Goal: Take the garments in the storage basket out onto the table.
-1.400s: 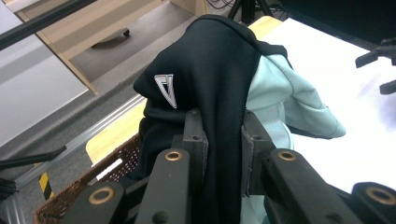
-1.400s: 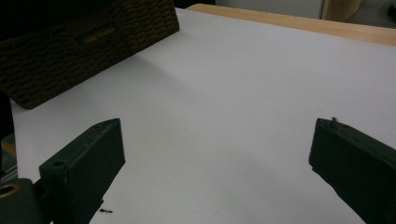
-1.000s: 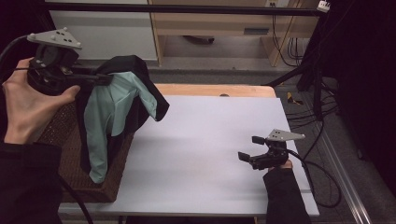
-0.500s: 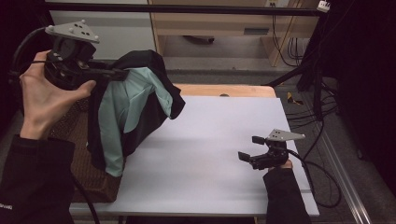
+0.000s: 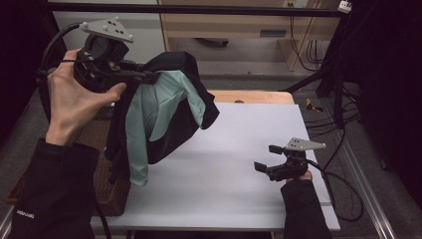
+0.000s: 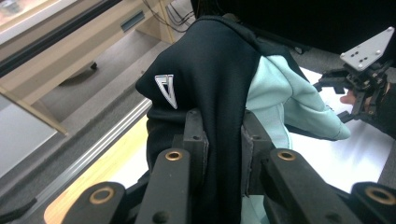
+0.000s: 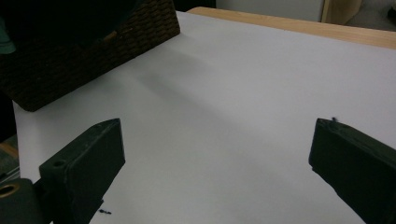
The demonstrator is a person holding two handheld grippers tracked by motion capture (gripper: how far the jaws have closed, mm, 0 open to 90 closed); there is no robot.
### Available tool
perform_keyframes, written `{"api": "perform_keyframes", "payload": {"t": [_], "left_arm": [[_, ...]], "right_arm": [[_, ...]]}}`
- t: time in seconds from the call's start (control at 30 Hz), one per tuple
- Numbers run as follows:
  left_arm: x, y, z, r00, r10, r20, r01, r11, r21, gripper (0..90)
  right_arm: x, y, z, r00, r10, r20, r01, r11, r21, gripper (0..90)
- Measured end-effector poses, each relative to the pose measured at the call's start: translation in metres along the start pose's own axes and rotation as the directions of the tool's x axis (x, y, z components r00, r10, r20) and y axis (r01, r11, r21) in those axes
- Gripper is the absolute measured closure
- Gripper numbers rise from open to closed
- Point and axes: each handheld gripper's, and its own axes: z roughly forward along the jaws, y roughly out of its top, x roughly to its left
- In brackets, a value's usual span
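Left gripper (image 5: 149,77) is up high at ten o'clock, jaws pinched on a fold of the black-and-mint jacket (image 5: 164,114), which hangs long-axis vertical, hem trailing beside the wicker basket (image 5: 107,199). Right gripper (image 5: 267,158) waits at four o'clock on the white tabletop (image 5: 239,134), jaws spread wide, empty. The jacket lies toward its ten o'clock, well apart; the left is nearer.

A lab or recording workspace is suggested. A plain white table (image 5: 239,149) is framed by metal rails (image 5: 366,199) along its edges, bundles of black cables (image 5: 318,55) are seen hanging at the upper right, and wooden cabinets (image 5: 224,25) are ranged along the top.
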Motion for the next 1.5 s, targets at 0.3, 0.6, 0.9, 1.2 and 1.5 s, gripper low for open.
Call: {"api": "perform_keyframes", "payload": {"t": [0.3,0.6,0.9,1.2,1.5], "left_arm": [[-0.008,0.009,0.010,0.9996,0.017,0.021,-0.017,0.9998,-0.006,76.0],[-0.016,0.019,0.023,0.9987,0.033,0.040,-0.033,0.9994,-0.003,76.0],[-0.026,0.031,0.037,0.9968,0.054,0.060,-0.053,0.9986,-0.006,76.0],[-0.032,0.038,0.044,0.9952,0.062,0.075,-0.061,0.9980,-0.016,76.0],[-0.036,0.038,0.061,0.9931,0.066,0.097,-0.065,0.9978,-0.010,76.0]], "right_arm": [[0.000,0.000,0.000,1.0000,0.003,-0.001,-0.003,1.000,0.002,3.8],[0.000,0.000,0.000,1.0000,-0.002,-0.001,0.002,1.000,0.002,3.8],[0.000,0.000,-0.001,1.0000,-0.001,0.000,0.001,1.000,-0.002,3.8],[0.000,0.000,-0.002,1.0000,0.003,-0.004,-0.003,1.000,-0.007,3.8],[0.000,0.000,-0.002,1.0000,0.002,-0.004,-0.002,1.000,-0.008,3.8]]}}
